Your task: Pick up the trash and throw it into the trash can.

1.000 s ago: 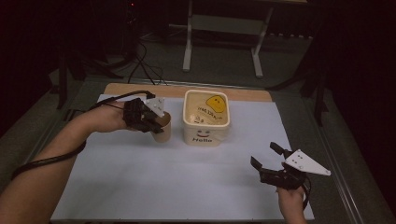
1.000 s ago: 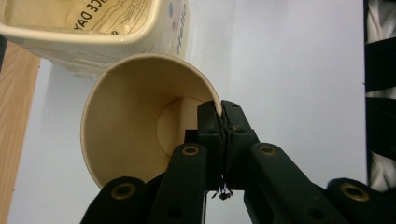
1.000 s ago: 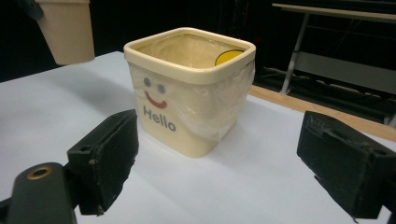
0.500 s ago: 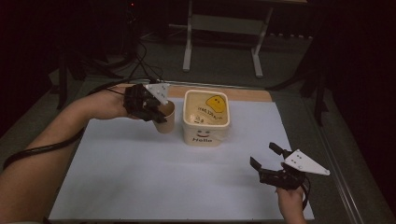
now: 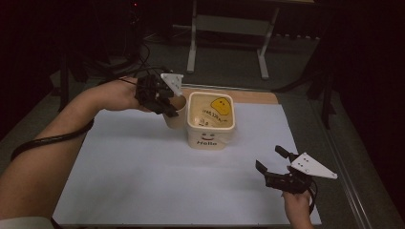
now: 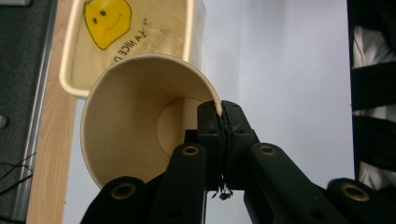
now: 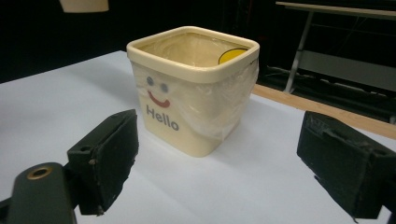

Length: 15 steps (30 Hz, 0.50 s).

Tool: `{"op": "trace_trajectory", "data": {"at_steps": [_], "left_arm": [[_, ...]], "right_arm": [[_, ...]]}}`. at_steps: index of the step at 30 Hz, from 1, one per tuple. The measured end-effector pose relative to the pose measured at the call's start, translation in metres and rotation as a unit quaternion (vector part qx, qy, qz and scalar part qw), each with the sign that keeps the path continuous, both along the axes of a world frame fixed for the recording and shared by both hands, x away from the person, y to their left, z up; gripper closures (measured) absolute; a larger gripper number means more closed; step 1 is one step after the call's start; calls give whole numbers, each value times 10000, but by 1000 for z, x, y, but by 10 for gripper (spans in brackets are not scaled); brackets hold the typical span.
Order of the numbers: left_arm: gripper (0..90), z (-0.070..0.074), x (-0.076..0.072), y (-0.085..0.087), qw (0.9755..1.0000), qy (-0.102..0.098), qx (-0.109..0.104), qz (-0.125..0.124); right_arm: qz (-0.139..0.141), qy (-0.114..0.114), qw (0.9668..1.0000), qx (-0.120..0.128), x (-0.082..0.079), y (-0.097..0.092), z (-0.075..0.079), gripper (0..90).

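1 round paper cup (image 6: 135,135), square plastic bin (image 5: 210,121)

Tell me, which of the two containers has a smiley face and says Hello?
The square bin standing on the white table. It has the face and "Hello" on its side; the plain round paper cup is pinched in the left gripper.

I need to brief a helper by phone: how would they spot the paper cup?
On the white table sheet stands a cream square bin printed "Hello". Just left of it, the left gripper pinches the plain tan paper cup by its rim, tilted, unprinted.
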<state>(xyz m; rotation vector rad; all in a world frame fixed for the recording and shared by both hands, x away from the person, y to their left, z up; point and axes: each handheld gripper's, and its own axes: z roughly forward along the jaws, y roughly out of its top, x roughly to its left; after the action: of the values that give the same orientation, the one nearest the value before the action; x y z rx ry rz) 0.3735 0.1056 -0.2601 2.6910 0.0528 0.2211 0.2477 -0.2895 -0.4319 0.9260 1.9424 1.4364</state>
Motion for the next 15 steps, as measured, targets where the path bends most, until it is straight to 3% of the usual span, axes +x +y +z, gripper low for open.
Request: {"op": "trace_trajectory", "data": {"at_steps": [8, 15], "left_arm": [[891, 10, 6, -14, 9999, -32, 83, -63], [891, 20, 12, -26, 9999, -85, 32, -64]], "right_arm": [[2, 14, 10000, 5, 0, 0, 0, 126], [16, 3, 10000, -36, 0, 0, 0, 126]]}}
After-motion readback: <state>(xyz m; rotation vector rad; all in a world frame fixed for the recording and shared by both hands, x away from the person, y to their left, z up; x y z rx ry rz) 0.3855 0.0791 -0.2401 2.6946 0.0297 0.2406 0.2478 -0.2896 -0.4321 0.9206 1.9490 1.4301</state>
